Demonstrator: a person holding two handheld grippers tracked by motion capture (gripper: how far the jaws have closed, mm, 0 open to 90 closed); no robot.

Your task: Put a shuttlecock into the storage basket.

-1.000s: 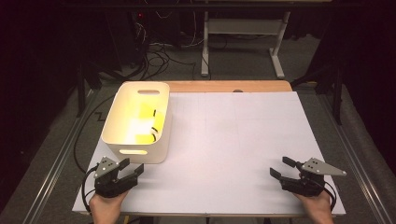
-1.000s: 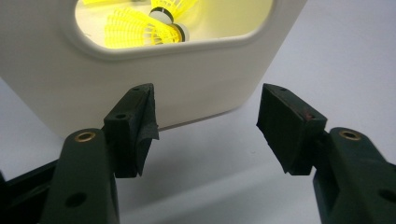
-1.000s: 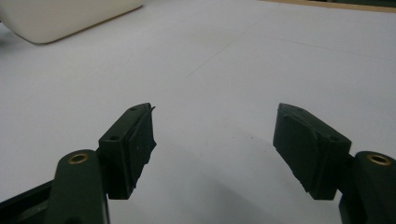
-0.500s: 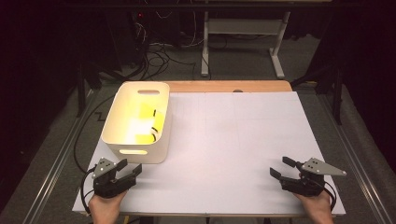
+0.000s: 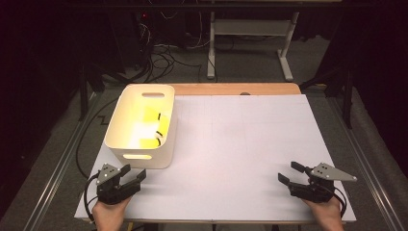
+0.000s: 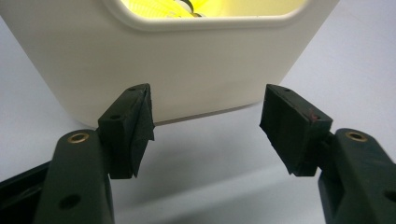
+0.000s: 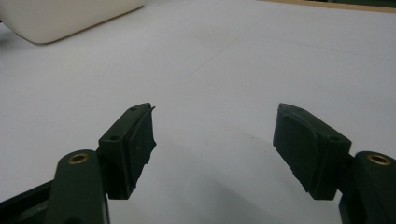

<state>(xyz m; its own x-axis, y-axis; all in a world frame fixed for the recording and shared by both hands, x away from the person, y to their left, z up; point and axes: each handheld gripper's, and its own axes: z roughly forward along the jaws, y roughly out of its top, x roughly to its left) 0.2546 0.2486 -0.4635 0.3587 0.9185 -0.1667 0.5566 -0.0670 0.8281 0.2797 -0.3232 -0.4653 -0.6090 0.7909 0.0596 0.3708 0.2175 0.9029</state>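
- The left gripper sits low at the near left corner of the table, held by a hand that comes in from the bottom edge; its jaws stand wide apart with nothing between them.
- In the left gripper view the same gripper points straight at the near wall of the white bin, which stands just beyond the jaw tips and apart from them.
- The white bin rests upright on the left side of the white table sheet, its near wall with the handle slot facing the left gripper.
- Yellow items with black marks lie inside the bin; what they are cannot be told.
- The right gripper rests at the near right corner, well apart from the bin, its jaws also spread and holding nothing.
- In the right gripper view that gripper faces bare sheet, with a corner of the bin far off at the upper left.
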